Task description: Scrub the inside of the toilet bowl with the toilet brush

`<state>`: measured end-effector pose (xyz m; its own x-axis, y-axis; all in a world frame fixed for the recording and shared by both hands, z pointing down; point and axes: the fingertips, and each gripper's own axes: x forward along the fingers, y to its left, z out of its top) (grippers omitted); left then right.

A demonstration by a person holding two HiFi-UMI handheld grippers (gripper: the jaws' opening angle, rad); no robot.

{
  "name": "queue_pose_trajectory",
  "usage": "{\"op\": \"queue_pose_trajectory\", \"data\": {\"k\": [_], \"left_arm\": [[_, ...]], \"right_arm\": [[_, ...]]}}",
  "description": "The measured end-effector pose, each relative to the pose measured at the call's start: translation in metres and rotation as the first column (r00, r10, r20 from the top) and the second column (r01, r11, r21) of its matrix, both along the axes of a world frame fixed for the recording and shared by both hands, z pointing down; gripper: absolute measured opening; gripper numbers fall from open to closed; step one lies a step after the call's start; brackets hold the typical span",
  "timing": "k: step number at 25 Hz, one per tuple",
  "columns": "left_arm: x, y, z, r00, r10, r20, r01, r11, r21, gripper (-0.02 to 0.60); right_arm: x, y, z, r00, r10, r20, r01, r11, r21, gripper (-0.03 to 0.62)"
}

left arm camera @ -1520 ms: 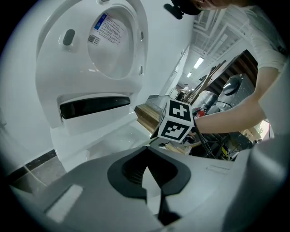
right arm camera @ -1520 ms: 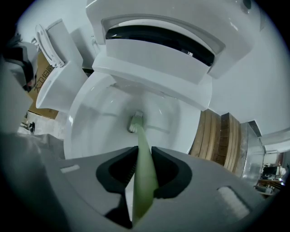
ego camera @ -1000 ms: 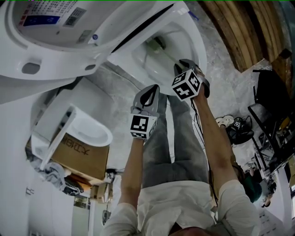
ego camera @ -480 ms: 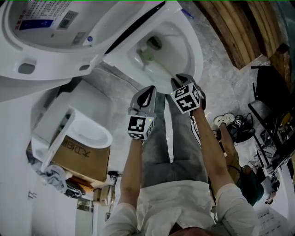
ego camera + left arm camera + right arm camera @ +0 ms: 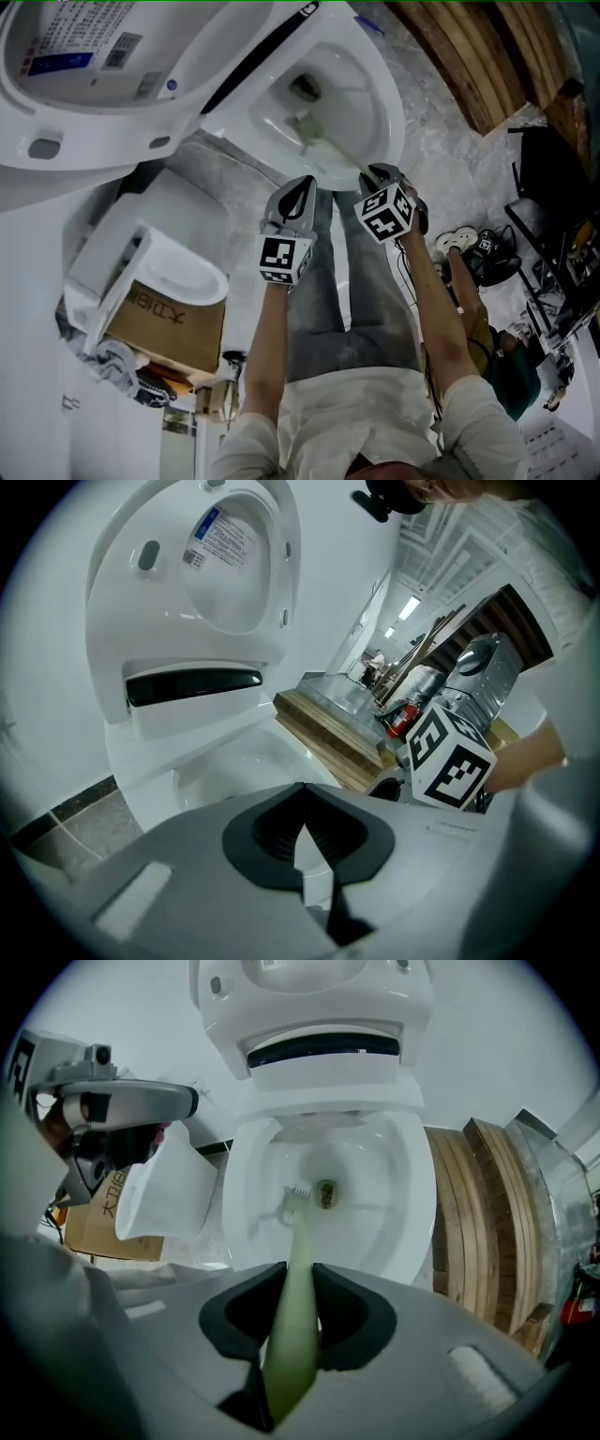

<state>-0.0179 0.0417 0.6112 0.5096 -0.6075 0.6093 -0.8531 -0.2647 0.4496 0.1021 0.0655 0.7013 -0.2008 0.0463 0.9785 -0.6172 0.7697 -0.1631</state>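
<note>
The white toilet bowl (image 5: 373, 112) lies below me with its lid (image 5: 84, 84) raised. My right gripper (image 5: 373, 174) hovers over the bowl's near rim, shut on the pale green handle of the toilet brush (image 5: 333, 145). The white brush head (image 5: 298, 1189) rests on the inner wall just left of the drain (image 5: 326, 1193). In the right gripper view the handle (image 5: 294, 1288) runs between the jaws of the right gripper (image 5: 300, 1283). My left gripper (image 5: 298, 194) is held beside it, over the rim. The left gripper (image 5: 302, 810) is shut and holds nothing.
A second white ceramic fixture (image 5: 173, 267) sits on a cardboard box (image 5: 164, 323) to the left of the toilet. Wooden planks (image 5: 469, 56) lean on the right. Shoes and dark equipment (image 5: 478, 253) clutter the floor at the right. My legs stand just before the bowl.
The brush head has slid from the drain toward the bowl's near left wall. My right gripper has drawn back toward me with the handle. The left gripper has barely moved.
</note>
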Motion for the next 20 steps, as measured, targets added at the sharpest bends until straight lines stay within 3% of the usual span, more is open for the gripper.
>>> {"op": "queue_pose_trajectory", "data": {"k": [9,20], "left_arm": [[0.004,-0.005,0.003,1.000,0.017,0.008,-0.017,1.000,0.002,0.018],[-0.005,-0.015,0.005,1.000,-0.004,0.016,0.004,1.000,0.005,0.020]], "right_arm": [[0.026,-0.005,0.022,0.990,-0.069,-0.120,0.075,0.996,0.041,0.091],[0.020,-0.041,0.069,0.972,-0.135,-0.190,0.148,0.987,0.056,0.091]]}}
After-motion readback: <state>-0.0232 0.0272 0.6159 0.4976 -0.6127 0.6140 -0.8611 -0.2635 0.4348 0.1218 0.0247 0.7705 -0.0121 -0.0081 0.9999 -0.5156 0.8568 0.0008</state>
